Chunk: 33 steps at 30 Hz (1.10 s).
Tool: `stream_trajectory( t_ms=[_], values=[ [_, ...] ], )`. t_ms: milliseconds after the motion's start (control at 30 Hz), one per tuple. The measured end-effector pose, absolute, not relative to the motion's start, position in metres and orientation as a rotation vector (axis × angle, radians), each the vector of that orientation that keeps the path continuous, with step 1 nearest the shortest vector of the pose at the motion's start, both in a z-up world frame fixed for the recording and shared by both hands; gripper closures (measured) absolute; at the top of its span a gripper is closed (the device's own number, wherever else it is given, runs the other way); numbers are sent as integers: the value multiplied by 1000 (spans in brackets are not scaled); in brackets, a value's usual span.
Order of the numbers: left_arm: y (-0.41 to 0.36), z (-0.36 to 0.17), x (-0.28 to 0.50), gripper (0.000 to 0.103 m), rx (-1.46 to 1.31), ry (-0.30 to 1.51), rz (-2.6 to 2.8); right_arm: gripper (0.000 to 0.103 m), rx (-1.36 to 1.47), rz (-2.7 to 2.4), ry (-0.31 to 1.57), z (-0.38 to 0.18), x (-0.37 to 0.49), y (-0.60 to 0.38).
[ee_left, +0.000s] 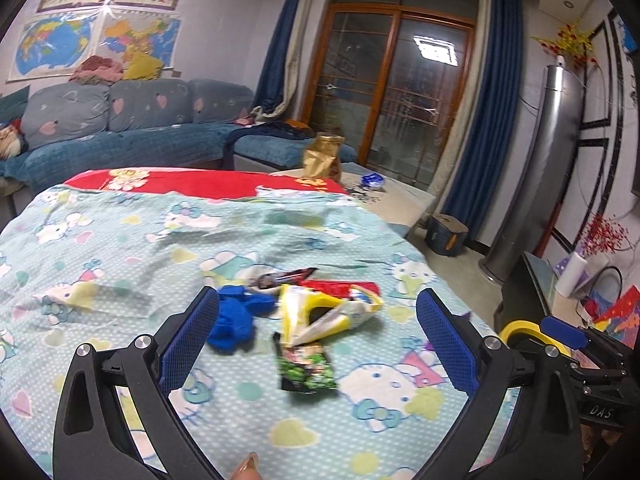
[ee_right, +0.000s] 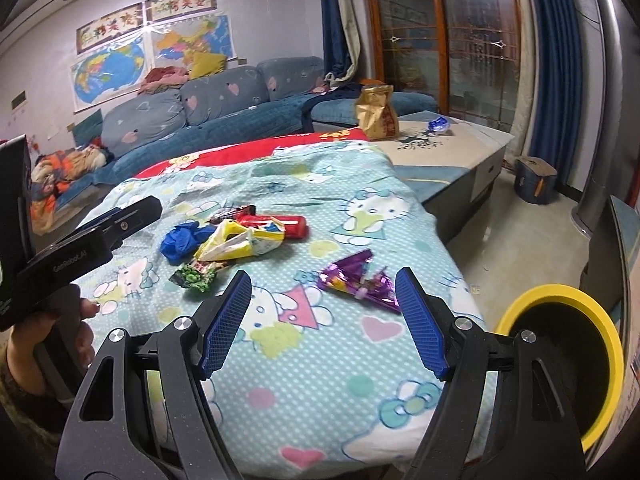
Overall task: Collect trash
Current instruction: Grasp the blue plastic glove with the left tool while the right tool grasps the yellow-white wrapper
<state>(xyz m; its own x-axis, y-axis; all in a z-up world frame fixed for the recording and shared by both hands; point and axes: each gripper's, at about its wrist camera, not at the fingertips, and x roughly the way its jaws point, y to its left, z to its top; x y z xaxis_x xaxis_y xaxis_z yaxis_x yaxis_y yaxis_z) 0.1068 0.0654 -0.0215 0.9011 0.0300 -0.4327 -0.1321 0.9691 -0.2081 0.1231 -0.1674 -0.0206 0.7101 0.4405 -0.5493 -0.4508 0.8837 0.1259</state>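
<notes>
Both hand-held grippers hover level above the bed (ee_right: 360,360), fingers spread and holding nothing. The left hand-held gripper (ee_left: 316,336) faces a wrapper pile (ee_left: 316,312); the right hand-held gripper (ee_right: 324,320) faces a purple wrapper (ee_right: 360,280), near the yellow-rimmed bin (ee_right: 560,360) at right.

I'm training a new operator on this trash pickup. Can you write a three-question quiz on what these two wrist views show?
1. True or false: the right gripper is shut on the purple wrapper.
2. Which piece of trash lies nearest the yellow-rimmed bin? A) blue glove B) purple wrapper C) green wrapper
3. Fill in: the left gripper points at a pile where a yellow and white bag lies beside a ____ glove.

Key:
1. False; both grippers are open and hold nothing.
2. B
3. blue
</notes>
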Motion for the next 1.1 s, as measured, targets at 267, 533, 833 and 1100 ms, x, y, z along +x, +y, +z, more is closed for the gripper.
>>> stream_trajectory(
  t_ms=[267, 533, 833, 1100],
  values=[
    [104, -35, 110, 7, -279, 475, 170, 37, -31, 535, 619, -25, 141, -131],
    [141, -59, 120, 8, -366, 538, 204, 37, -29, 572, 665, -36, 172, -93],
    [152, -73, 143, 22, -402, 597, 176, 38, -4, 562, 741, -55, 208, -68],
    [154, -88, 161, 40, -450, 654, 125, 57, 43, 596, 818, -73, 231, -57]
  ],
)
